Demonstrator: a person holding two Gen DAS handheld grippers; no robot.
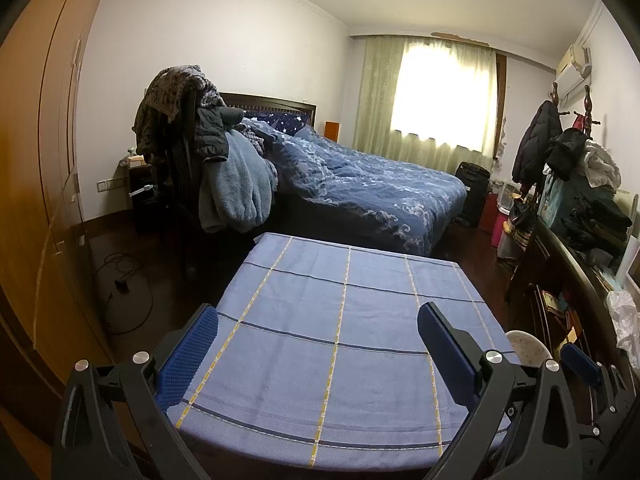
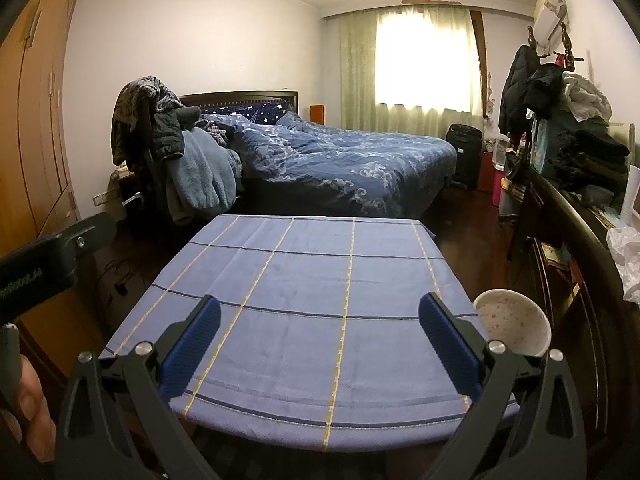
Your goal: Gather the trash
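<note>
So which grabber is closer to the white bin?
Right. The right gripper hangs just left of the white bin; the left gripper sits farther left, with the right one between.

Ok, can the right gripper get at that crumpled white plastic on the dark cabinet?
Probably yes: the right gripper is open and empty, and nothing blocks the crumpled white plastic off to its right. It would need to swing right past the white bin.

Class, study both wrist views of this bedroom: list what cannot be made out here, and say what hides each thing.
- White bin beside the table: contents hidden by its rim in the right wrist view; mostly behind the left gripper in the left view.
- Crumpled white plastic: cut off by the right edge.
- Floor under the table: covered by the cloth.
- Nightstand items: too small.
- Any trash: none identifiable.
</note>
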